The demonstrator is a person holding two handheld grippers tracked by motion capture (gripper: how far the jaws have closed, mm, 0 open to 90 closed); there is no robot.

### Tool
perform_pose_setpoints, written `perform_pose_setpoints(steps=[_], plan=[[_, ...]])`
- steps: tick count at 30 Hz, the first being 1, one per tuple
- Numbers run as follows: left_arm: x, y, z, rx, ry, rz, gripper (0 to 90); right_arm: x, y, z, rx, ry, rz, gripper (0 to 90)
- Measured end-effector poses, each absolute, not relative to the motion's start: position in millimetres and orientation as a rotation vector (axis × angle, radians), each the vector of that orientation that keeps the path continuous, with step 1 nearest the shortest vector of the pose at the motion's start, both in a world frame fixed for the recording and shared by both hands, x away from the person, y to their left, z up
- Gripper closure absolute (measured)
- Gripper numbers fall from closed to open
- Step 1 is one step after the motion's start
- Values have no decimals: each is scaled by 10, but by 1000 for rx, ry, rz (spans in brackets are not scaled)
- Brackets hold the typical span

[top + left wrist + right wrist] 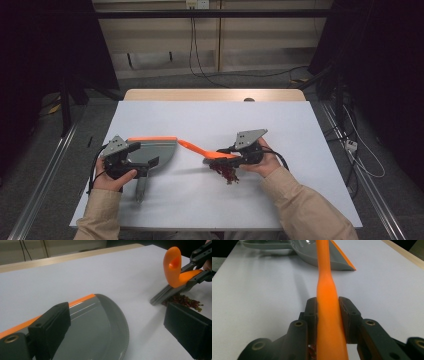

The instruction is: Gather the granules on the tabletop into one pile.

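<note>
Right gripper [328, 312] jaws clamp brush [327, 285]; left gripper [120, 325] view shows jaws apart over dustpan [100, 322], debris [185, 301].

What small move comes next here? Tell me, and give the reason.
Probably sweep: the right gripper, shut on the orange brush, should drag its bristles through the reddish debris toward the grey dustpan. The pile lies apart from the pan, whose orange-edged mouth the left gripper hovers over, jaws apart.
</note>
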State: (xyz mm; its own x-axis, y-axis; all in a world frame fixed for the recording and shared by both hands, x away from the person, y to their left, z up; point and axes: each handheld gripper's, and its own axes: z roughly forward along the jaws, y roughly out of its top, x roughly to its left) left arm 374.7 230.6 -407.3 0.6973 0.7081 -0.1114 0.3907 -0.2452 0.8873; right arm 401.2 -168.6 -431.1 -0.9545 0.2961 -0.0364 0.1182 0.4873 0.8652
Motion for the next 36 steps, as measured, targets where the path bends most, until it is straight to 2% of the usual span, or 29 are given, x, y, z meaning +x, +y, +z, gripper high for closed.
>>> perform_pose_setpoints(steps=[24, 31, 36], plan=[[3717, 2315, -4074, 1875, 858, 388, 71, 3901, -1665, -4285, 357, 2533, 1460, 713], [3726, 2311, -4085, 1874, 860, 380, 71, 3937, -1692, -4217, 529, 2455, 1492, 714], [3728, 2309, -4084, 1874, 858, 382, 71, 3911, -1643, -4084, 789, 2333, 1570, 714]])
